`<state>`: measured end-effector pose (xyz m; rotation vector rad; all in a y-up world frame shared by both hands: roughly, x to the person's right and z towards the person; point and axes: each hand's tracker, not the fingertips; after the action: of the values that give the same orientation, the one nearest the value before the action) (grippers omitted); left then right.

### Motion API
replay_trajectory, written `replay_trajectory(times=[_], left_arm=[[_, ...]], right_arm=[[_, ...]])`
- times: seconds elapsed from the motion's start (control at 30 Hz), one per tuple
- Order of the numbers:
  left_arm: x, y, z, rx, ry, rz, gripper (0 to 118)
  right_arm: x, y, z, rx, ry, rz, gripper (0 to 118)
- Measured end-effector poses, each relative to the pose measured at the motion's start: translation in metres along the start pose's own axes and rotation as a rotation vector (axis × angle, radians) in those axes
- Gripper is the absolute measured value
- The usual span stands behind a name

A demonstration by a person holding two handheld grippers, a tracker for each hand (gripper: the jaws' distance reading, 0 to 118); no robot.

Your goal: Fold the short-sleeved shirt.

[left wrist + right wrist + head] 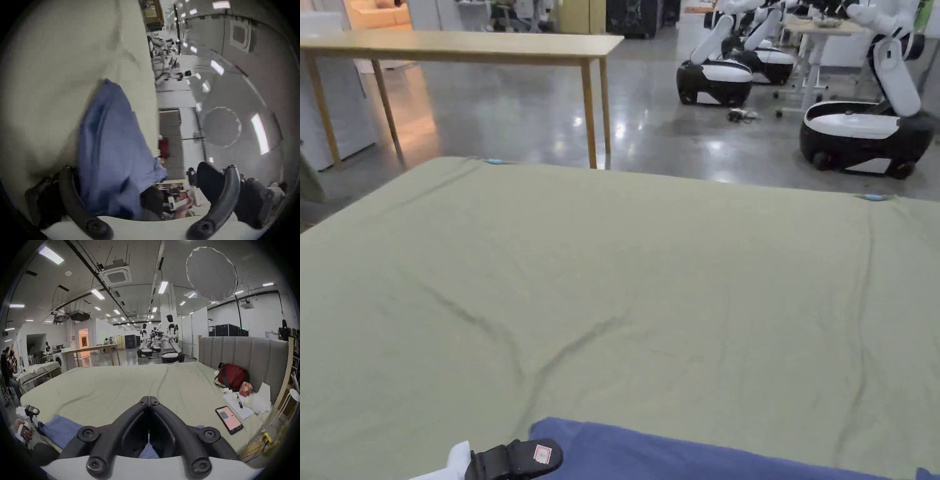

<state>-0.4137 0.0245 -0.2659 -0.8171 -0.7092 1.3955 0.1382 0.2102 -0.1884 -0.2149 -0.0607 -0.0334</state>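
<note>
The short-sleeved shirt (675, 453) is blue and lies along the near edge of a bed covered with a green sheet (625, 281). My left gripper (134, 168) is open, its jaws wide apart; the shirt (112, 146) runs up between them, close against the left jaw. The left gripper (512, 459) sits at the shirt's left end, and a hand holds this left gripper (30, 412) there. My right gripper (149, 398) is shut, its tips meeting with nothing between them, just above the shirt (61, 428).
A phone (228, 419), papers (238, 404) and a red bag (230, 375) lie on the bed's right side by the grey headboard (243, 356). Beyond the bed stand a wooden table (462, 47) and white robots (862, 131) on a shiny floor.
</note>
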Motion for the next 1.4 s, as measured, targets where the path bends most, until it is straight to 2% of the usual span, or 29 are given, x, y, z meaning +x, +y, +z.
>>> replay_trajectory(times=[0.03,0.07,0.1,0.13,0.17,0.2,0.23,0.3,0.5,0.57,0.6,0.67,0.73,0.8,0.97,1.07,1.23,1.3,1.33,1.37,1.4], left_arm=[[-0.003,0.001,-0.009,-0.01,-0.004,-0.018,113],[-0.005,0.002,-0.014,-0.002,0.021,-0.026,95],[-0.006,0.002,-0.019,0.002,0.056,-0.015,55],[-0.011,0.001,-0.027,-0.001,0.195,-0.008,2],[-0.014,-0.003,-0.035,0.006,0.326,-0.065,3],[-0.006,-0.007,-0.035,-0.013,0.274,-0.146,3],[0.002,-0.005,-0.031,0.009,0.237,-0.124,3],[0.012,-0.001,-0.022,0.118,0.303,-0.13,3],[0.042,0.014,0.015,0.182,0.528,-0.268,3],[0.066,0.005,0.01,0.176,0.627,-0.388,3],[0.082,-0.003,0.004,0.19,0.702,-0.5,3],[0.125,-0.031,-0.021,0.173,0.794,-0.755,3],[0.162,-0.064,-0.054,0.155,0.86,-0.96,3],[0.184,-0.098,-0.096,0.06,0.885,-1.131,3],[0.161,-0.181,-0.209,-0.095,1.054,-1.512,3],[0.125,-0.223,-0.268,-0.24,1.14,-1.661,3],[0.079,-0.246,-0.32,-0.326,1.31,-1.713,4],[0.073,-0.242,-0.32,-0.32,1.33,-1.718,12],[0.076,-0.243,-0.315,-0.305,1.297,-1.729,29],[0.082,-0.244,-0.311,-0.275,1.256,-1.711,69],[0.094,-0.24,-0.304,-0.26,1.207,-1.645,89]], right_arm=[[-0.001,0.002,-0.001,0.0,-0.002,-0.002,3],[-0.001,0.004,-0.001,0.0,-0.004,-0.006,3],[-0.002,0.006,-0.001,0.002,-0.006,-0.01,3],[-0.002,0.007,-0.003,0.004,-0.008,-0.013,3],[-0.002,0.009,-0.004,0.004,-0.008,-0.018,3],[-0.002,0.009,-0.004,0.001,-0.005,-0.025,3],[-0.003,0.009,-0.005,-0.002,-0.004,-0.03,3],[-0.006,0.01,-0.006,-0.007,-0.005,-0.035,3],[-0.012,0.004,-0.009,-0.018,0.016,-0.091,3],[-0.011,-0.002,-0.014,-0.028,0.025,-0.093,3],[-0.012,-0.004,-0.014,-0.034,0.03,-0.094,3],[-0.01,-0.007,-0.014,-0.042,0.043,-0.092,3],[-0.009,-0.008,-0.013,-0.054,0.053,-0.082,3],[-0.007,-0.01,-0.014,-0.065,0.059,-0.054,3],[-0.001,-0.011,-0.013,-0.082,0.067,0.029,3],[0.01,-0.012,-0.012,-0.086,0.082,0.052,3],[0.032,-0.012,-0.013,-0.095,0.094,0.057,3],[0.039,-0.012,-0.012,-0.095,0.101,0.053,3],[0.042,-0.012,-0.012,-0.095,0.105,0.05,3],[0.044,-0.012,-0.012,-0.094,0.106,0.048,3],[0.046,-0.012,-0.012,-0.093,0.106,0.046,3]])
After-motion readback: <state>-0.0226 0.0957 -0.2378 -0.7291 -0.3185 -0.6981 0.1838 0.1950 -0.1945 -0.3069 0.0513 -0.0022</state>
